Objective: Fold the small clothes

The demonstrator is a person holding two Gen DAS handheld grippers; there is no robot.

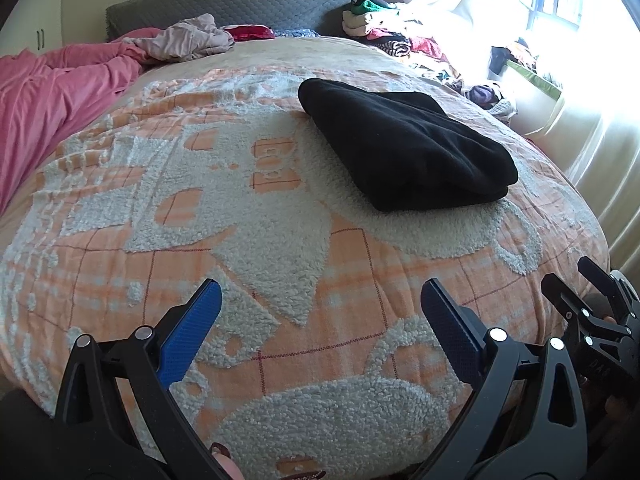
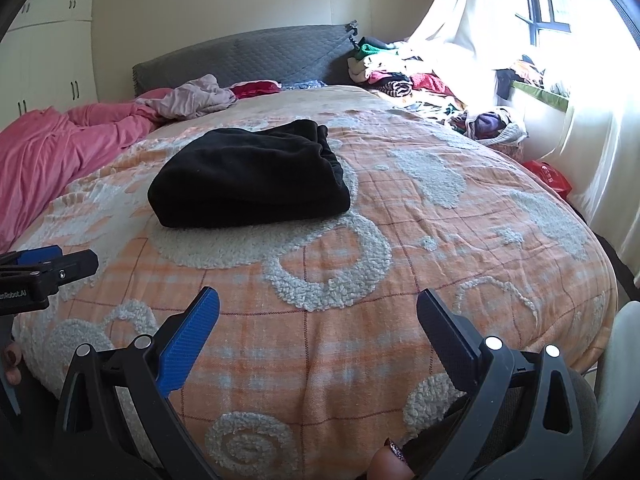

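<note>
- Folded black garment [image 1: 404, 144] lying flat on the orange-and-white bedspread [image 1: 280, 240], about mid-bed, nothing on top of it; looks already folded, so probably done.
- Ahead of both grippers and well apart from each: up and to the right of the left gripper [image 1: 320, 320], up and to the left of the right gripper [image 2: 318, 324].
- Long axis of the garment slanting from far-left to near-right in the left wrist view; rounded folded edge toward the near side.
- Neither gripper clearly nearer; both back at the bed's near edge.
- Fingers of both spread wide, empty.
- Beyond the garment: pink sheet [image 1: 52, 96], crumpled pale cloth [image 1: 188, 38], grey headboard [image 1: 228, 4], heap of unfolded clothes [image 1: 392, 36] near the window.
- Nothing between fingers and garment but bare bedspread.
</note>
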